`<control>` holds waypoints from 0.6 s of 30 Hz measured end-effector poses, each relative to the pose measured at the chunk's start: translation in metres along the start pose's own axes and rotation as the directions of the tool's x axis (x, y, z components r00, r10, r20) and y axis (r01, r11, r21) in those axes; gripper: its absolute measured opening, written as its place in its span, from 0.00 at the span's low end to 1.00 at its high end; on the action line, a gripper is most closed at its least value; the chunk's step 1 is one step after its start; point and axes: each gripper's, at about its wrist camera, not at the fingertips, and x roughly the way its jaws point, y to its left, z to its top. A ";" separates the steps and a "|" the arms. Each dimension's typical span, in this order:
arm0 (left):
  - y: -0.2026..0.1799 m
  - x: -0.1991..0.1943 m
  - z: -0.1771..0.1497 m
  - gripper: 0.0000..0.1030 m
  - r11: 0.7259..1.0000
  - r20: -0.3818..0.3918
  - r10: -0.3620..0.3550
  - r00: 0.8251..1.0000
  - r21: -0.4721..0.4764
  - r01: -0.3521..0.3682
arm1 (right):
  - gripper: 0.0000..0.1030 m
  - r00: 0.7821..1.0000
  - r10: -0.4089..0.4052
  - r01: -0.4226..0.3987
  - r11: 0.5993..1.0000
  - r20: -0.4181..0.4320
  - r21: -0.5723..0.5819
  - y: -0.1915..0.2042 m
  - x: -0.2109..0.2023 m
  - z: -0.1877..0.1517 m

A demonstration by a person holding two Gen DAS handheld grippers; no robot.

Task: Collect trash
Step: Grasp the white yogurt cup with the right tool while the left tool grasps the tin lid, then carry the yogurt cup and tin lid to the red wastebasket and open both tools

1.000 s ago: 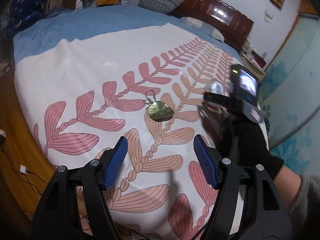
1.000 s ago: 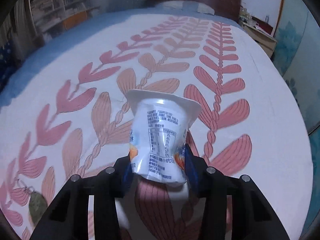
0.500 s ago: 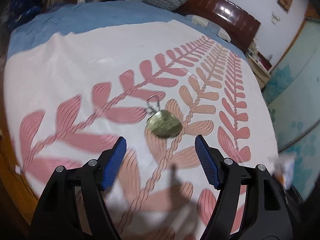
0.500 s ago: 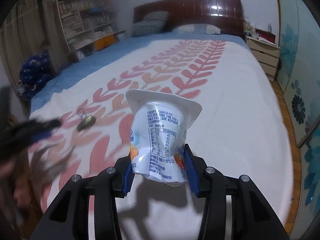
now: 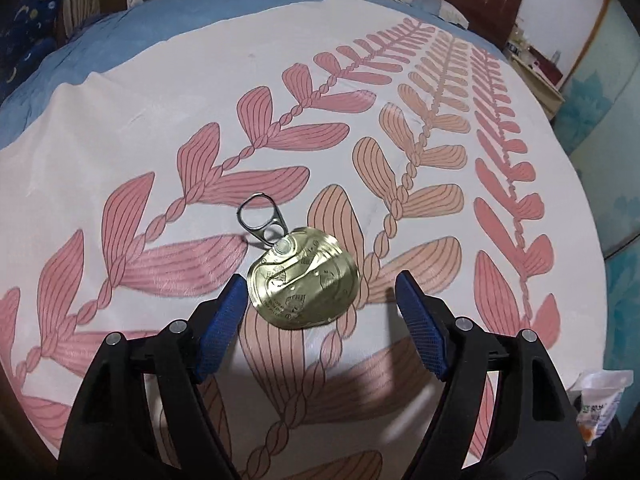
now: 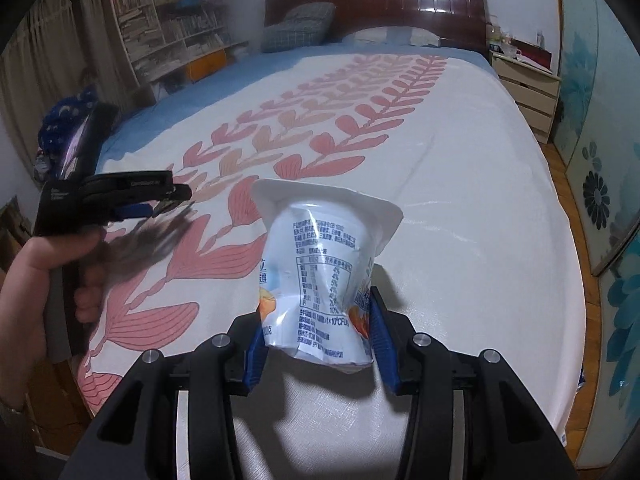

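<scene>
A bent gold can lid (image 5: 303, 279) with a silver pull ring (image 5: 260, 218) lies on the leaf-patterned bedspread (image 5: 160, 120). My left gripper (image 5: 320, 292) is open just above it, with the lid between the blue pads, nearer the left one. My right gripper (image 6: 316, 320) is shut on a crumpled white yogurt cup (image 6: 320, 272), held upside down above the bed's foot end. The cup also shows at the lower right of the left wrist view (image 5: 600, 400). The left gripper appears in the right wrist view (image 6: 132, 196), blurred.
The bed has a dark wooden headboard (image 6: 380, 8) and pillows (image 6: 298, 26). A bookshelf (image 6: 168, 32) stands to the left, a nightstand (image 6: 524, 84) to the right. Wooden floor (image 6: 560, 168) runs along the bed's right side.
My left gripper has moved forward and down onto the can lid, which now sits between its open pads. My right gripper has pulled back toward the foot of the bed with the cup.
</scene>
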 end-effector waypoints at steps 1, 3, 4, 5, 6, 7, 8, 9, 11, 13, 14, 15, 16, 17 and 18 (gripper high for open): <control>0.000 0.002 0.001 0.76 1.000 -0.007 0.006 1.000 0.004 -0.006 | 0.44 1.000 -0.005 0.005 1.000 -0.002 -0.010 0.001 0.000 -0.001; -0.007 0.009 0.002 0.78 0.999 -0.024 0.030 0.999 0.036 -0.029 | 0.44 1.000 -0.012 0.012 1.000 -0.003 -0.026 0.005 0.006 0.003; -0.010 0.009 0.001 0.78 0.998 -0.025 0.045 0.999 0.048 -0.044 | 0.44 1.000 -0.018 0.018 0.999 -0.001 -0.036 0.006 0.006 0.002; -0.011 0.010 0.001 0.78 0.997 -0.022 0.054 0.998 0.054 -0.053 | 0.44 1.000 -0.020 0.020 0.999 0.000 -0.040 0.008 0.008 0.004; -0.010 0.010 0.001 0.78 0.997 -0.018 0.053 0.998 0.050 -0.052 | 0.44 1.000 -0.023 0.023 0.999 0.001 -0.045 0.009 0.009 0.004; -0.008 0.009 0.000 0.77 0.998 -0.015 0.052 0.999 0.038 -0.051 | 0.44 1.000 -0.025 0.025 0.999 0.001 -0.048 0.010 0.010 0.004; -0.005 0.007 0.000 0.69 0.998 -0.009 0.060 0.998 0.024 -0.060 | 0.44 1.000 -0.026 0.026 0.998 0.000 -0.049 0.010 0.010 0.004; -0.004 0.006 0.000 0.60 0.997 -0.005 0.070 0.998 0.014 -0.069 | 0.44 1.000 -0.026 0.026 0.998 0.000 -0.049 0.010 0.011 0.004; -0.001 0.005 0.000 0.57 0.998 0.001 0.068 0.998 0.002 -0.068 | 0.44 1.000 -0.025 0.025 0.999 0.000 -0.048 0.010 0.011 0.005; -0.001 0.004 0.001 0.57 0.998 0.006 0.056 0.998 0.001 -0.056 | 0.44 1.000 -0.026 0.026 0.998 0.000 -0.050 0.010 0.011 0.005; -0.001 0.001 0.000 0.56 0.999 0.014 0.044 0.999 -0.002 -0.044 | 0.44 1.000 -0.026 0.026 0.998 0.001 -0.050 0.010 0.011 0.004; -0.001 0.000 0.000 0.56 0.999 0.019 0.035 0.999 -0.005 -0.035 | 0.44 1.000 -0.025 0.025 0.998 0.001 -0.049 0.010 0.011 0.004; -0.001 -0.003 0.000 0.56 1.000 0.027 0.028 0.999 -0.008 -0.028 | 0.44 1.000 -0.024 0.024 0.999 0.001 -0.049 0.010 0.011 0.004; -0.002 -0.007 0.000 0.56 1.000 0.038 0.029 0.999 -0.011 -0.029 | 0.44 1.000 -0.025 0.025 0.998 0.001 -0.049 0.010 0.011 0.004; -0.003 -0.010 0.000 0.56 1.000 0.047 0.026 0.999 -0.010 -0.026 | 0.44 1.000 -0.025 0.025 0.998 0.002 -0.049 0.010 0.011 0.004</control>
